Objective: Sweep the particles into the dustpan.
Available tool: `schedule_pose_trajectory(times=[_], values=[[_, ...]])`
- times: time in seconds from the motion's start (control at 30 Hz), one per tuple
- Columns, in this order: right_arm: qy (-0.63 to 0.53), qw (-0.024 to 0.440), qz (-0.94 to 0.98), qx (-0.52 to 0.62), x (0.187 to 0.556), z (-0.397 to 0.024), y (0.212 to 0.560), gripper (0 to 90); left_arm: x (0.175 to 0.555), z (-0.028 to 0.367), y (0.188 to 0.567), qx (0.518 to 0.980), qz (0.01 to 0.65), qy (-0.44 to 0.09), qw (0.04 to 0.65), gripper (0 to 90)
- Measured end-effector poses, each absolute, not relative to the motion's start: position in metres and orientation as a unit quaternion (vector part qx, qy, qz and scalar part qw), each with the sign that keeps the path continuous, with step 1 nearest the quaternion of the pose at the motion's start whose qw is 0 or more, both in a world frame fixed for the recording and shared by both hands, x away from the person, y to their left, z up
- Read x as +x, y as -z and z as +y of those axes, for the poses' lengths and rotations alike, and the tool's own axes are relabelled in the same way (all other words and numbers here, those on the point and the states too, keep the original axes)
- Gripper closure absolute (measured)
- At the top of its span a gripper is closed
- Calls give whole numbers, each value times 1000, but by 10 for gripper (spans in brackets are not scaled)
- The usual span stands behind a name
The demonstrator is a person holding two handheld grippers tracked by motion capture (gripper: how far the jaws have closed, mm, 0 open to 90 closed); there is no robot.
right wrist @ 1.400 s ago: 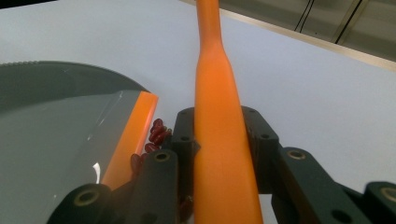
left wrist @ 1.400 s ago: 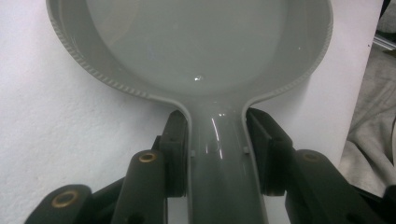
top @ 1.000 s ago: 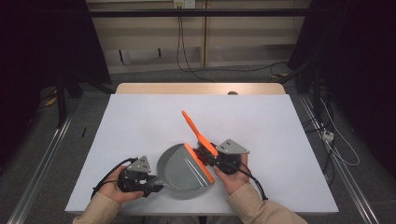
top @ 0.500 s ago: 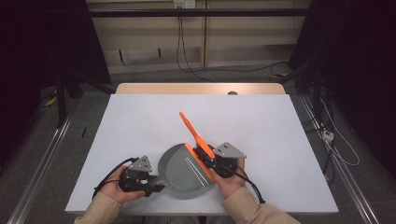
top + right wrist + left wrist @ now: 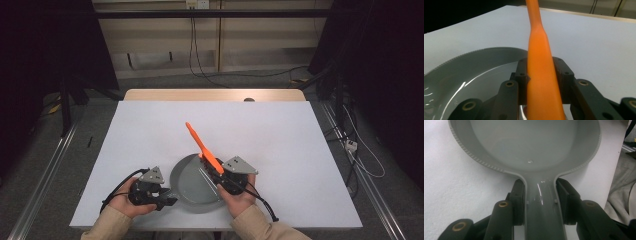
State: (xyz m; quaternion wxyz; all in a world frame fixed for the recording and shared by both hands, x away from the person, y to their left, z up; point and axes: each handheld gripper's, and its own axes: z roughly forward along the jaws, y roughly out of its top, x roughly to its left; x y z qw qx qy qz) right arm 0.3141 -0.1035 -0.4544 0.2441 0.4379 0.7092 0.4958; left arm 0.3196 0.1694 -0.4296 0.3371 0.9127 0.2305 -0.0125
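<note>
Overhead light falls evenly on the white bench (image 5: 280, 135), which reads bright against a dim, nearly black room, and shadows beneath things are short and soft. In the left gripper view small glints of glare sit on the grey pan (image 5: 529, 150). In the right gripper view the near orange handle (image 5: 541, 82) is soft, and the bench's far edge is blurred.

A lab: white test table (image 5: 280, 130), dark curtains (image 5: 45, 50), floor cables (image 5: 210, 75).
</note>
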Motion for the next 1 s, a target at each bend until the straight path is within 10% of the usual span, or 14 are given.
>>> schedule_pose_trajectory(times=[1.0], values=[[-495,272,726,393,357,-115,457,709,324,175,430,911,234,22,340,624]])
